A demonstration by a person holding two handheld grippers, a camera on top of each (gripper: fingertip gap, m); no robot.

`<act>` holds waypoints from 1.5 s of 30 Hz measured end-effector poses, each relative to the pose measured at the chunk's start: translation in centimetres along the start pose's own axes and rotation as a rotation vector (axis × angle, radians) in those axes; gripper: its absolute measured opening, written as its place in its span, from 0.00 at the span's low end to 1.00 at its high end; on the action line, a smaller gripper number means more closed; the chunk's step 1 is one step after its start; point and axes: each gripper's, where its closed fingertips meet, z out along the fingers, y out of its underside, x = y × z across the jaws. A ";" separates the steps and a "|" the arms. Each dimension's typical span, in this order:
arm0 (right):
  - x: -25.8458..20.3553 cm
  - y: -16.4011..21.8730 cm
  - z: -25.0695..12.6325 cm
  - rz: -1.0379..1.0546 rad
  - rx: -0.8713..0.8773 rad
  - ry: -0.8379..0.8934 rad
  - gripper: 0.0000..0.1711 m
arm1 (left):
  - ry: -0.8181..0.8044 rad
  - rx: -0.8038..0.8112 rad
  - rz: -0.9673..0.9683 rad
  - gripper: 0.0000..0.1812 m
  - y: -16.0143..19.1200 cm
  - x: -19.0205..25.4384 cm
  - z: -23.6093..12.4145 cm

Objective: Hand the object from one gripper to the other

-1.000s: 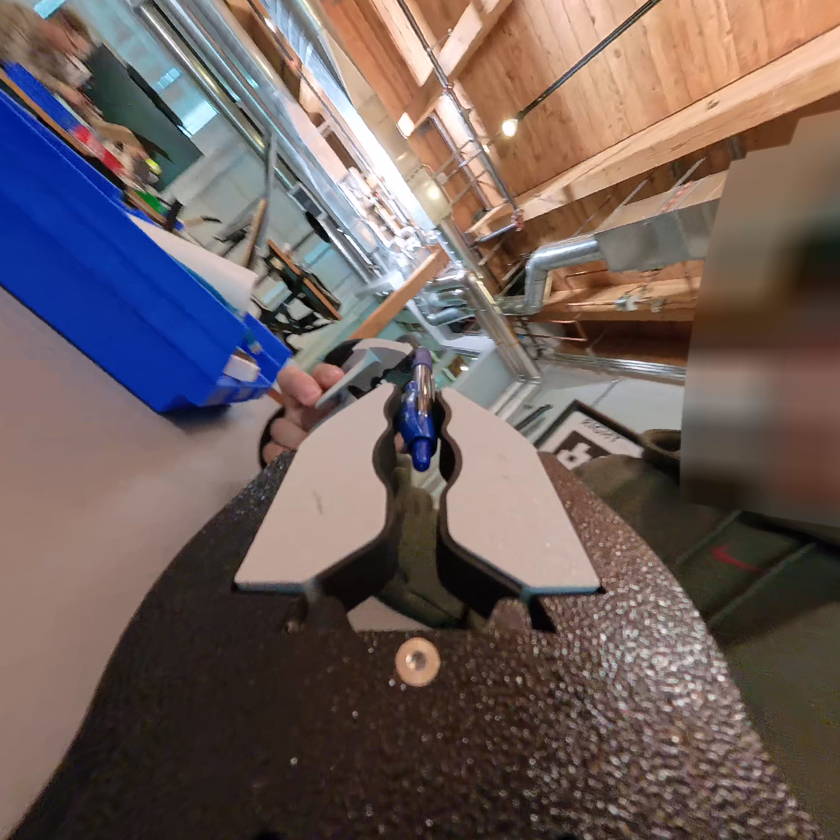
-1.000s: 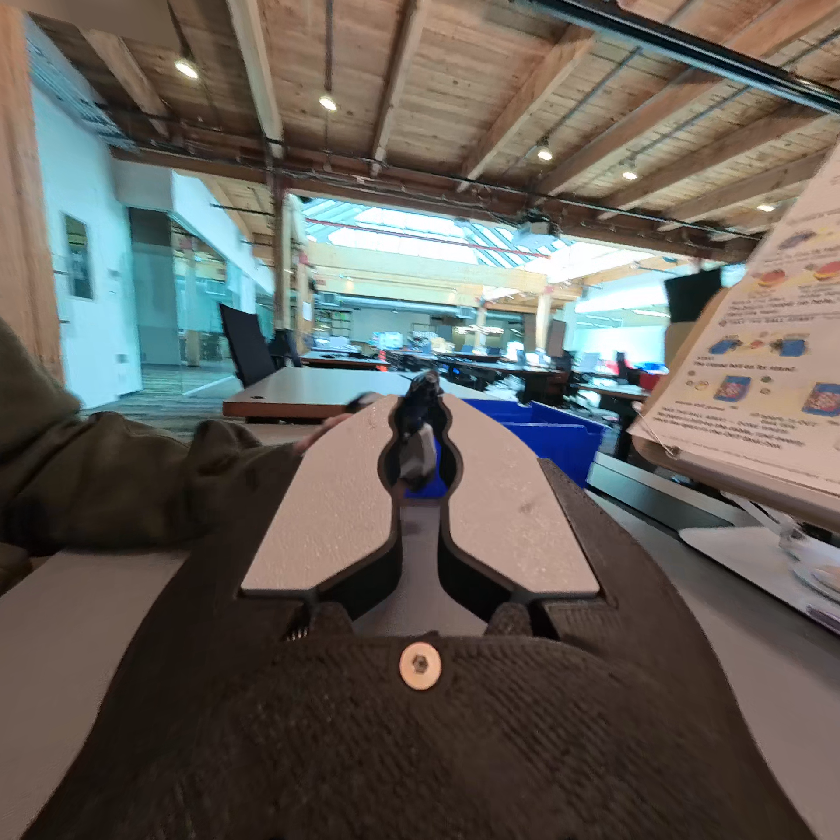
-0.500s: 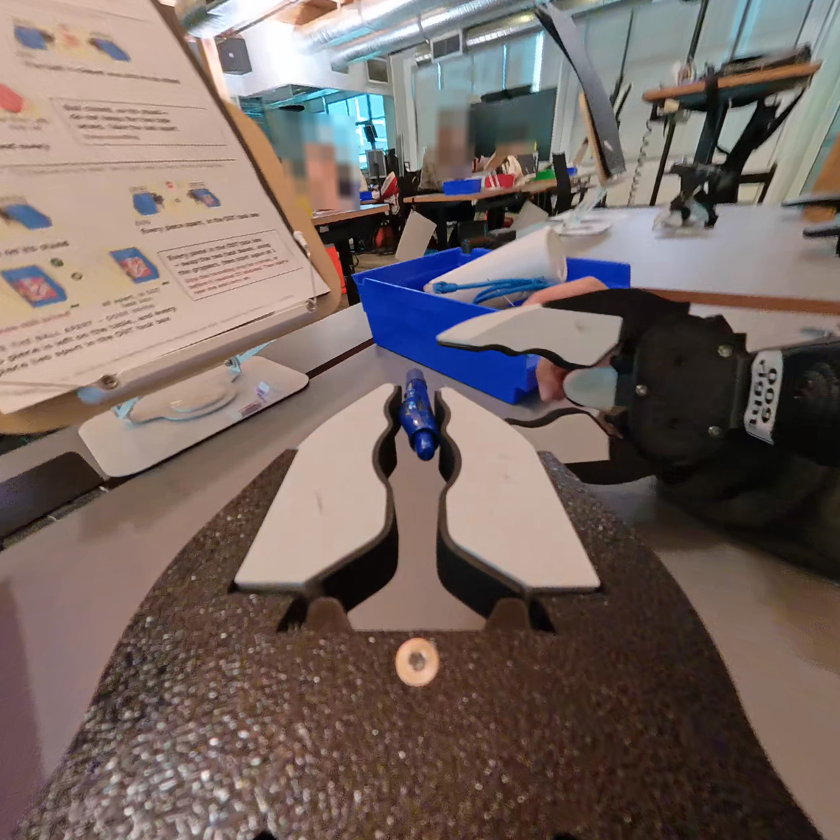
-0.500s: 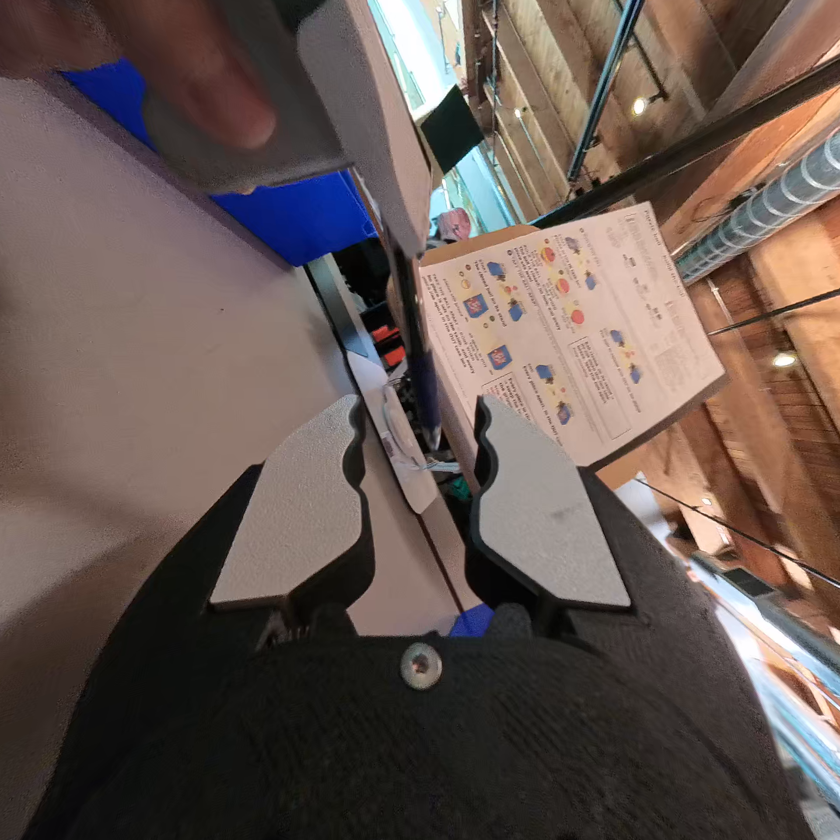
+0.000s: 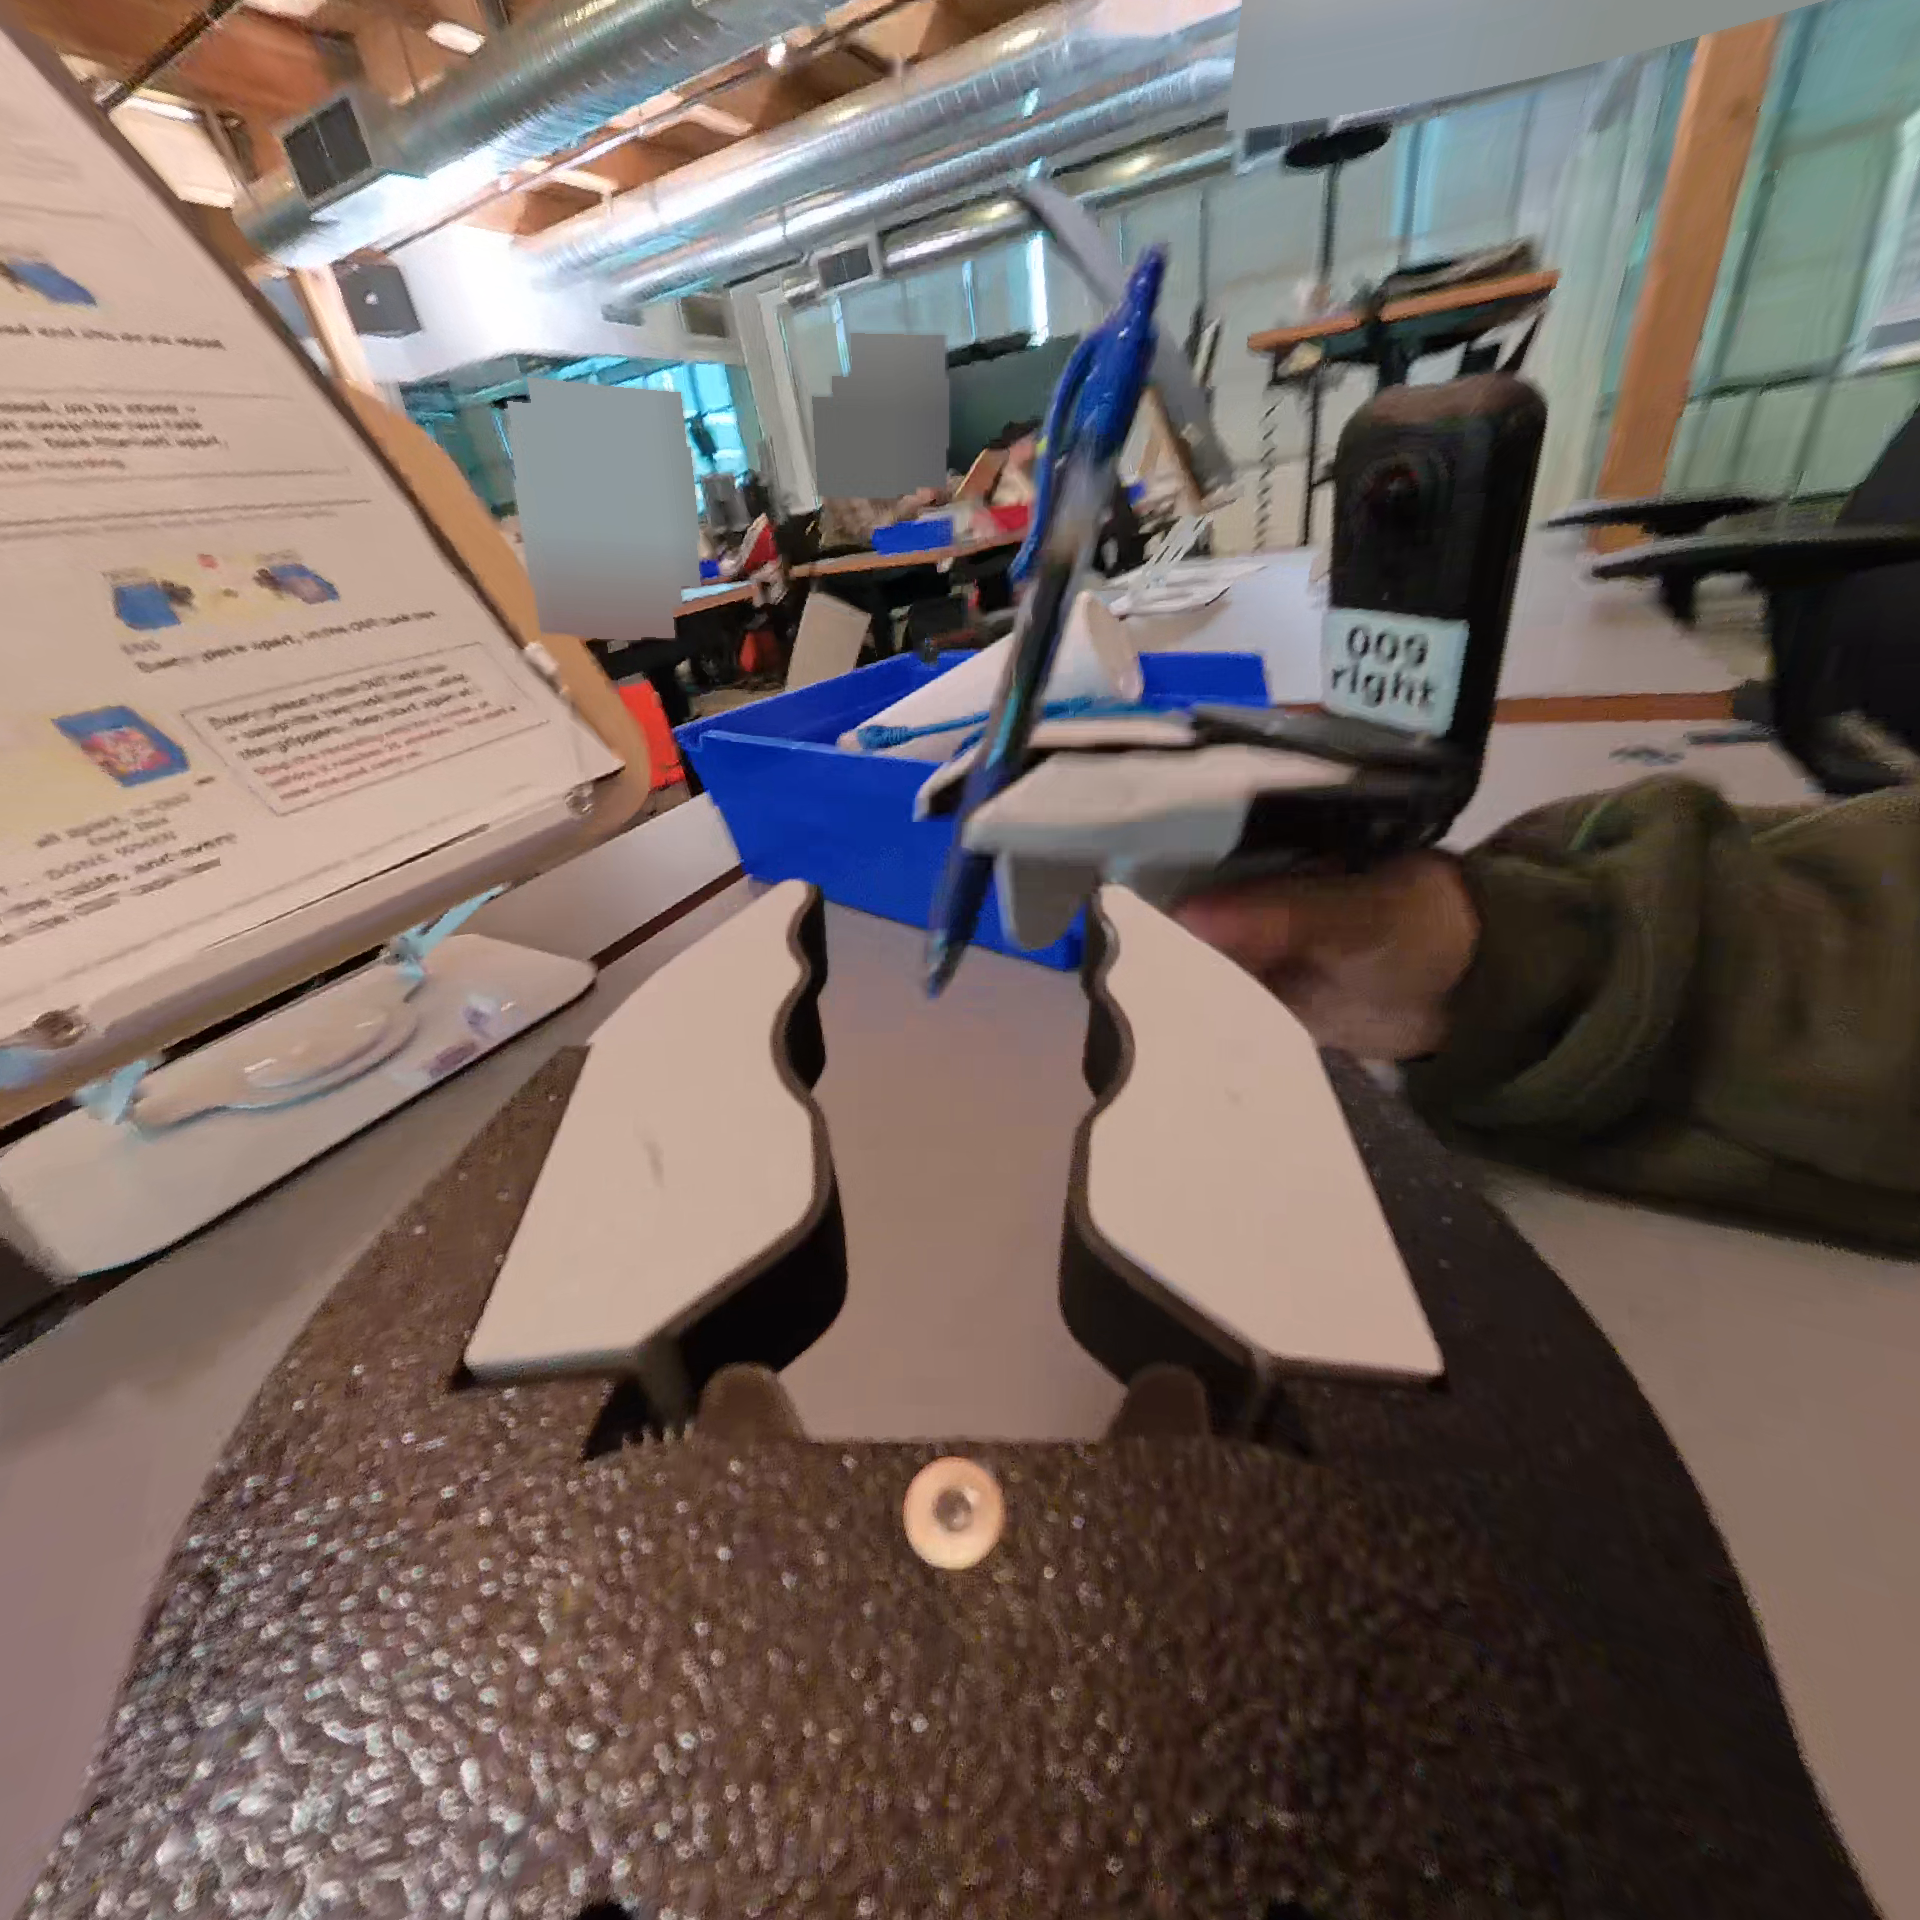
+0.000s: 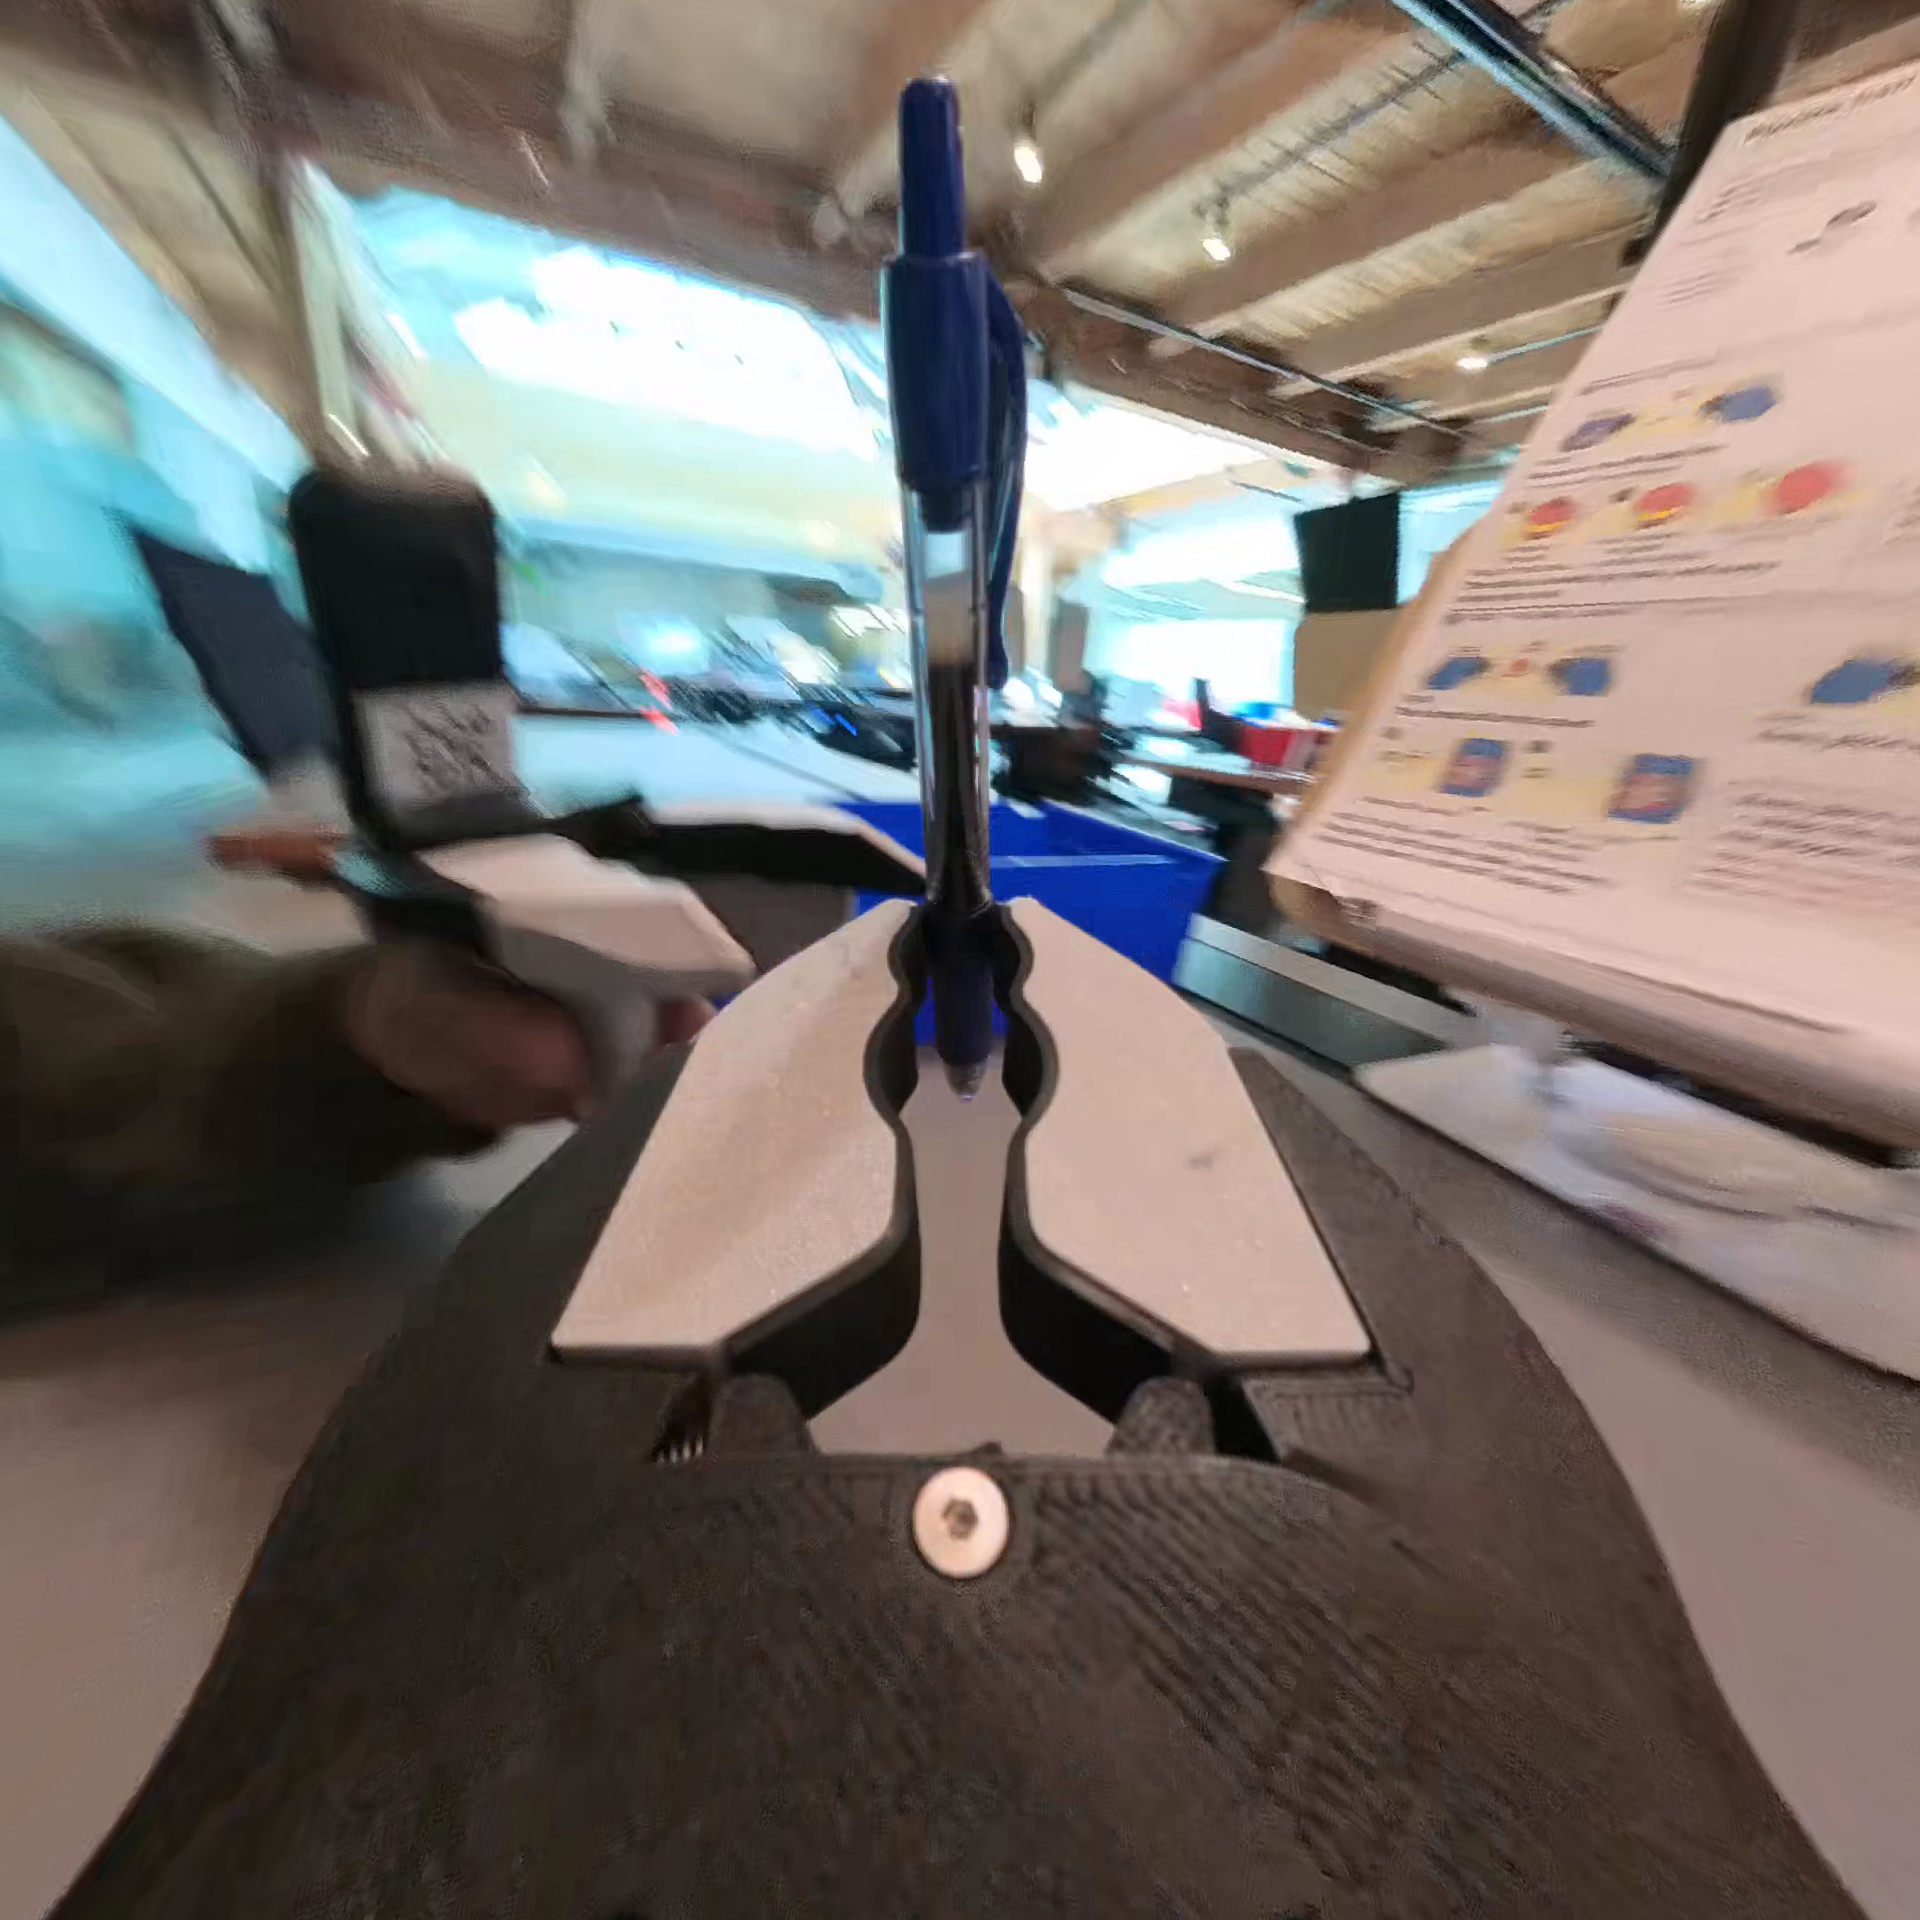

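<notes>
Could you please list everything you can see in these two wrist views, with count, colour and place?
pen: one, blue with a clear barrel, upright, clamped near its tip by the right gripper.
bin: one, blue, on the table behind the grippers, holding a rolled white sheet and a blue cable.
instruction sheet: one, white with coloured pictures, on a tilted brown board on a stand at the table's edge.
table: one, grey, under everything.
office desks and chairs: several, blurred, in the background.
sleeve: one, olive green, resting on the table behind the right gripper.
right gripper: one, black with grey fingers, shut on the pen.
left gripper: one, black with grey fingers, open, empty.
</notes>
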 end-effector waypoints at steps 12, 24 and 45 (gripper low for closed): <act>-2.6 -0.9 0.4 0.233 0.104 -0.182 0.07 | -0.113 -0.058 0.377 0.06 1.6 0.8 0.9; 2.8 -1.9 -1.0 0.447 0.207 0.108 0.17 | -0.567 -0.230 1.121 0.05 0.1 -3.4 -0.8; -3.0 -5.2 -3.1 0.284 0.203 -0.408 0.06 | 0.426 -0.151 -0.125 0.21 2.3 5.2 -0.8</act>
